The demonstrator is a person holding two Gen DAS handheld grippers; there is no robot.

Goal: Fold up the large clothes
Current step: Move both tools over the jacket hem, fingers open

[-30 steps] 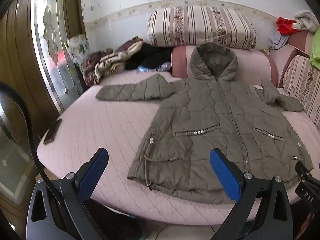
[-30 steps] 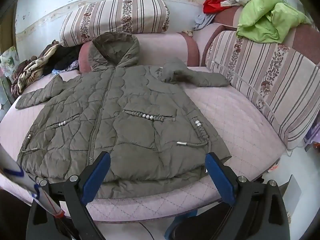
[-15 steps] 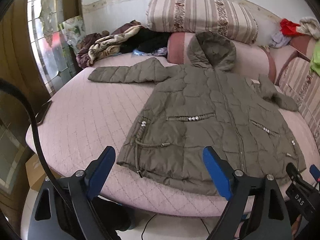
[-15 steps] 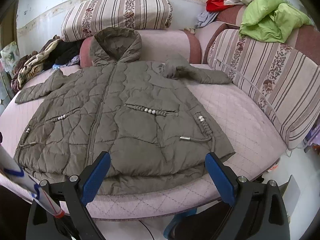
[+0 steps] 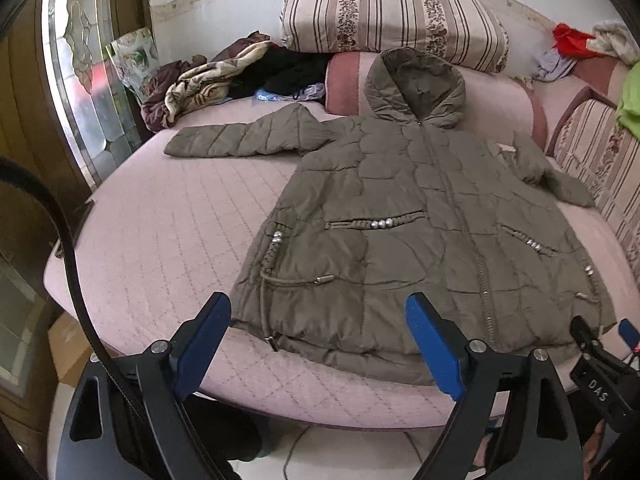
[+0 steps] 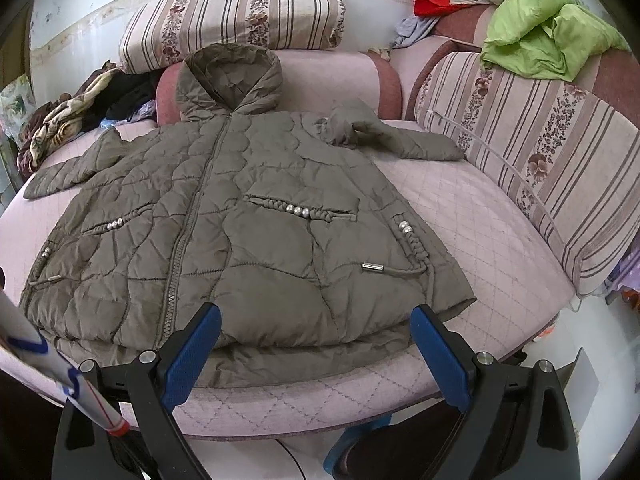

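Fingers (image 5: 434, 346) apart, just short of jacket (image 5: 400, 240) hem

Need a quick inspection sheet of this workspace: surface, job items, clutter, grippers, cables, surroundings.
Surface: pink quilted bed, mostly bare left of the coat.
Job's things: olive hooded coat flat, front up, zipped, sleeves spread, hood on the bolster.
Clutter: heap of clothes at back left; green cloth and red cloth on the striped cushions at right.
Grippers: left gripper and right gripper open, empty, at the coat's hem.
Cables: black cord beside the left gripper; thin cable on the floor.
Surroundings: striped pillow, glass door.
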